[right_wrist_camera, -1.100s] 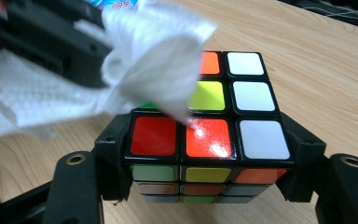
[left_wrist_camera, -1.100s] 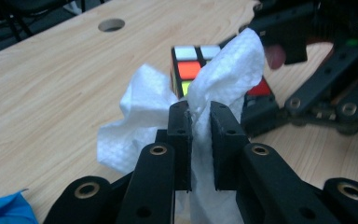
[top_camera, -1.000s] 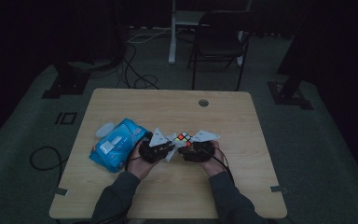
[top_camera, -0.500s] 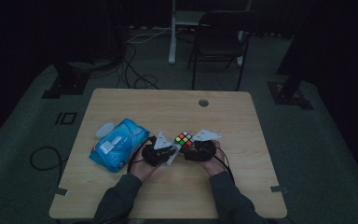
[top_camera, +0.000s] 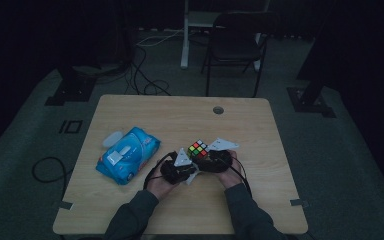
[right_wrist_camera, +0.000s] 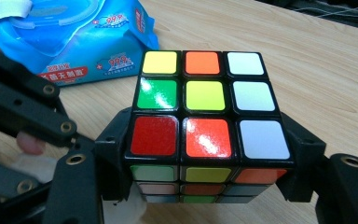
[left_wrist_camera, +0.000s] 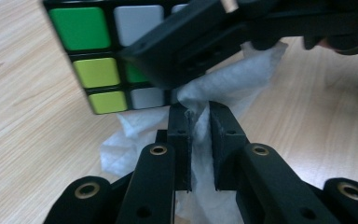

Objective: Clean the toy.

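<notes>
Right hand-held gripper [right_wrist_camera: 205,186] clamps cube [right_wrist_camera: 204,116], one jaw on each side, cube lifted just above desk [top_camera: 180,112], near its centre. Top face shows yellow, orange, white, green, red stickers. Left hand-held gripper [left_wrist_camera: 199,114] pinches white wipe [left_wrist_camera: 228,88] between nearly closed jaws; wipe bunched against cube's lower edge, touching it. Both grippers close together in high view, hands [top_camera: 160,186] behind them. Blue wipe pack [top_camera: 128,154] lies on desk left of grippers, apart from cube.
</notes>
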`<state>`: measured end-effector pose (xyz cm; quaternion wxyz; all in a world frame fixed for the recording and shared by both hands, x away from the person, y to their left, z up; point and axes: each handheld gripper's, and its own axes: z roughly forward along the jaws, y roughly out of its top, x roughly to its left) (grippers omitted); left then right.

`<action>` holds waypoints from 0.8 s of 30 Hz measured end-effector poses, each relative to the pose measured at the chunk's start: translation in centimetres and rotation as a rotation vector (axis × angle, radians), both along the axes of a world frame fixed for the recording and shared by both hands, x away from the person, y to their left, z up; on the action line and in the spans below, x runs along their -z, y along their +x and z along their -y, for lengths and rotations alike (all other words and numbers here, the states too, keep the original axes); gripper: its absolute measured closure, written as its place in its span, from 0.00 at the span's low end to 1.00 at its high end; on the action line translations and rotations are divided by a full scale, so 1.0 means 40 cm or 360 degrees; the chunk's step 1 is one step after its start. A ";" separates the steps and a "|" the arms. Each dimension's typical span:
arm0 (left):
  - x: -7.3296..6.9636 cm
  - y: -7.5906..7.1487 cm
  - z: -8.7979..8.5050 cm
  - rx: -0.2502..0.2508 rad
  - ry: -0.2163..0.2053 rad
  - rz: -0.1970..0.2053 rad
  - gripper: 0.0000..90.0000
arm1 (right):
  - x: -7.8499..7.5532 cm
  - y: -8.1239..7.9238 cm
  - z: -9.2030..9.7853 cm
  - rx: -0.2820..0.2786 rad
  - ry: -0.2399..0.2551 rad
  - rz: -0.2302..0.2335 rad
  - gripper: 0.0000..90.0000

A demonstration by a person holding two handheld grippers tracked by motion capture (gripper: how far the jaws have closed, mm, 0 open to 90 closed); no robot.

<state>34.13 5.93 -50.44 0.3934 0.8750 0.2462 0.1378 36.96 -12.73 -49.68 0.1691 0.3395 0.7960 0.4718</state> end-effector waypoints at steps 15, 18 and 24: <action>-0.019 0.024 -0.046 -0.0097 -0.0026 0.0021 0.91 | 0.000 -0.003 -0.005 -0.0014 -0.0028 0.0022 0.38; -0.023 0.027 -0.056 -0.0120 -0.0033 0.0028 0.91 | 0.000 -0.005 -0.007 -0.0019 -0.0029 0.0024 0.38; -0.046 0.037 -0.084 -0.0169 -0.0074 0.0054 0.91 | 0.007 -0.006 -0.013 -0.0031 -0.0068 0.0024 0.38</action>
